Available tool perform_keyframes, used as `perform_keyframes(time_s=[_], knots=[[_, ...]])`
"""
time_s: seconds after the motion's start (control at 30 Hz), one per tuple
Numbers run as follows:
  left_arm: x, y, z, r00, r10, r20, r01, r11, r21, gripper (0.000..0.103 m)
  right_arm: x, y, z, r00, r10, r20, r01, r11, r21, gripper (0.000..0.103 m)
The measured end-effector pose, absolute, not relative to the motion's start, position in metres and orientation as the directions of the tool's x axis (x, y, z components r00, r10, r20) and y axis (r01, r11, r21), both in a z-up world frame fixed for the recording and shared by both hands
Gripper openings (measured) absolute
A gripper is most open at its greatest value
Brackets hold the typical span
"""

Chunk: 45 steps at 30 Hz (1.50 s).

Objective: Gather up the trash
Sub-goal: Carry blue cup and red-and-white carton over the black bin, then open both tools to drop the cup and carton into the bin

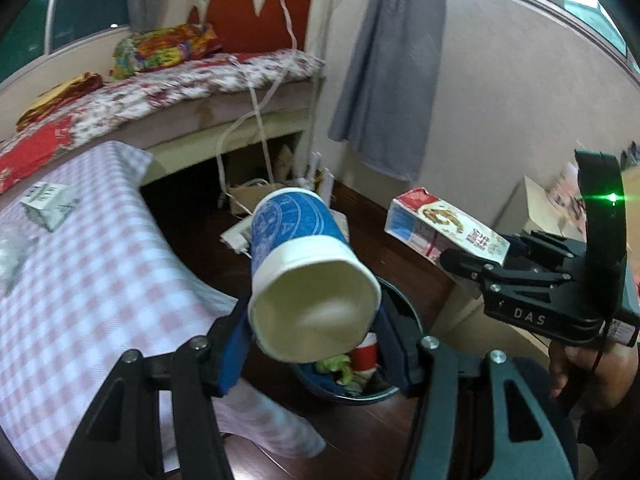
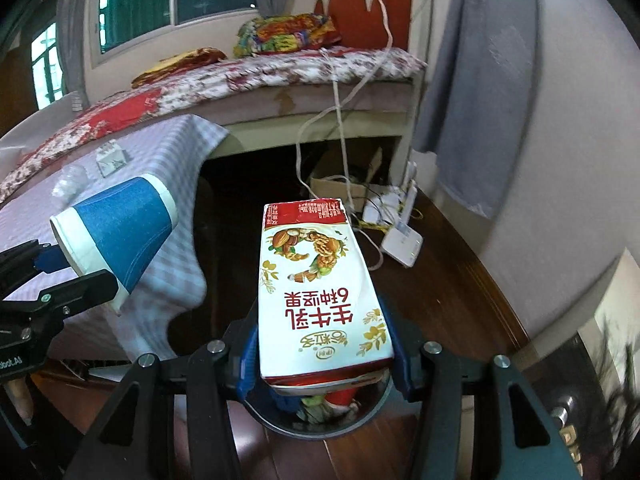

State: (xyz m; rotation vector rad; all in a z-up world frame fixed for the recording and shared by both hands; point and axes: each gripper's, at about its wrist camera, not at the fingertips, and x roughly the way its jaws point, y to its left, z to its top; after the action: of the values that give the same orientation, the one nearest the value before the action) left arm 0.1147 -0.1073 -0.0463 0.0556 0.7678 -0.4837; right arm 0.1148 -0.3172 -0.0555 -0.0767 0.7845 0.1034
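My left gripper (image 1: 312,344) is shut on a blue and white paper cup (image 1: 304,268), its white base towards the camera. The same cup (image 2: 116,232) shows at the left of the right wrist view. My right gripper (image 2: 324,356) is shut on a white and red milk carton (image 2: 320,292), which appears from the side as the carton (image 1: 440,228) in the left wrist view. Both hang over a dark round trash bin (image 1: 360,394) on the floor; the bin (image 2: 320,426) holds a red cup and green scraps.
A table with a pink checked cloth (image 1: 100,288) stands on the left, bearing a small white box (image 1: 50,204) and a clear plastic item (image 2: 70,180). Behind it is a bed (image 1: 180,84). Cables, a cardboard box and a white router (image 2: 402,242) lie on the wooden floor.
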Motion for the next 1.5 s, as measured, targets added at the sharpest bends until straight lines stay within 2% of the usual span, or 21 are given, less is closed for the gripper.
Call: perform_keyframes(time_s=[0.57, 0.87, 1.07, 1.1, 1.13, 1.17, 1.2, 1.4, 1.5], knots=[[0.146, -0.157, -0.12, 0.443, -0.391, -0.807, 0.518, 0.846, -0.126, 0.059, 0.121, -0.356, -0.123, 0.594, 0.046, -0.803, -0.124, 0.992, -0.035, 0.055], [0.166, -0.161, -0.15, 0.344, -0.449, -0.824, 0.526, 0.819, -0.227, 0.059, 0.136, -0.348, -0.166, 0.513, 0.068, -0.856, -0.215, 0.975, -0.051, 0.055], [0.175, -0.167, -0.161, 0.312, -0.45, -0.837, 0.537, 0.81, -0.236, 0.062, 0.146, -0.337, -0.187, 0.477, 0.071, -0.876, -0.279, 0.957, -0.074, 0.055], [0.177, -0.17, -0.164, 0.29, -0.458, -0.84, 0.542, 0.802, -0.25, 0.07, 0.149, -0.335, -0.191, 0.471, 0.069, -0.88, -0.292, 0.953, -0.081, 0.056], [0.18, -0.171, -0.168, 0.279, -0.454, -0.846, 0.537, 0.804, -0.255, 0.072, 0.151, -0.333, -0.198, 0.473, 0.051, -0.879, -0.306, 0.946, -0.11, 0.063], [0.182, -0.17, -0.17, 0.291, -0.439, -0.85, 0.523, 0.817, -0.243, 0.073, 0.153, -0.331, -0.206, 0.481, 0.009, -0.877, -0.307, 0.938, -0.159, 0.097], [0.183, -0.17, -0.174, 0.299, -0.416, -0.859, 0.506, 0.832, -0.227, 0.075, 0.154, -0.332, -0.215, 0.473, -0.044, -0.88, -0.3, 0.931, -0.208, 0.103], [0.175, -0.165, -0.179, 0.335, -0.367, -0.868, 0.476, 0.861, -0.18, 0.09, 0.146, -0.348, -0.223, 0.473, -0.131, -0.871, -0.252, 0.927, -0.277, 0.103], [0.171, -0.163, -0.18, 0.327, -0.34, -0.882, 0.454, 0.875, -0.169, 0.091, 0.143, -0.353, -0.217, 0.481, -0.143, -0.865, -0.228, 0.932, -0.281, 0.103]])
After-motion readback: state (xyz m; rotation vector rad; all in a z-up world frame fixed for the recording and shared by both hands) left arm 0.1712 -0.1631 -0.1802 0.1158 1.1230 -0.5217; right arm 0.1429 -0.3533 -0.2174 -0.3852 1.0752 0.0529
